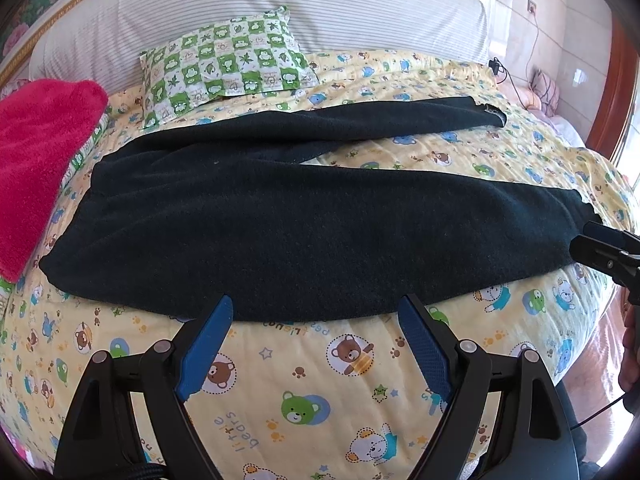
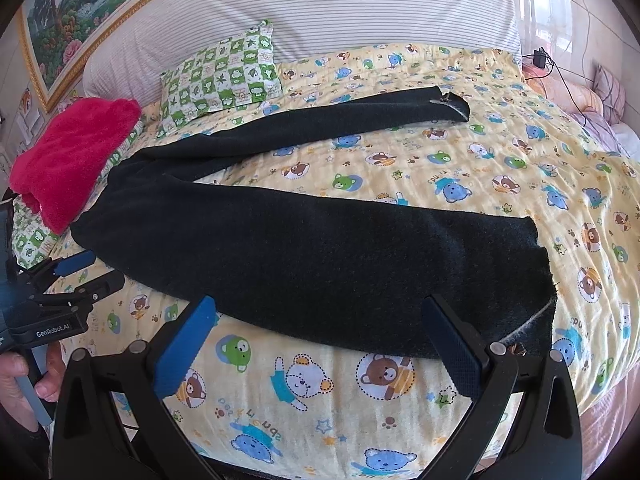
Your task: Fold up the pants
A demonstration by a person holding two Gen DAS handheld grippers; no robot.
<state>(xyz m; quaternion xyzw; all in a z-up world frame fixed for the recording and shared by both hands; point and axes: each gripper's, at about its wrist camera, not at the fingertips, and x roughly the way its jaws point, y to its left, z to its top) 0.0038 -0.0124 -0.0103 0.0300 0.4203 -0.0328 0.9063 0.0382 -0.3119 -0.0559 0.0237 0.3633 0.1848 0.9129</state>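
On yellow bear-print bed quilt: dark fleece pants flat, legs splayed. Your left gripper and right gripper hover at near edge, jaws spread.

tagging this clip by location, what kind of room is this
Most likely a home bedroom. The dark pants lie spread on a bed with a yellow bear-print quilt, a green checked pillow sits near the striped headboard, and a framed landscape picture hangs on the wall.
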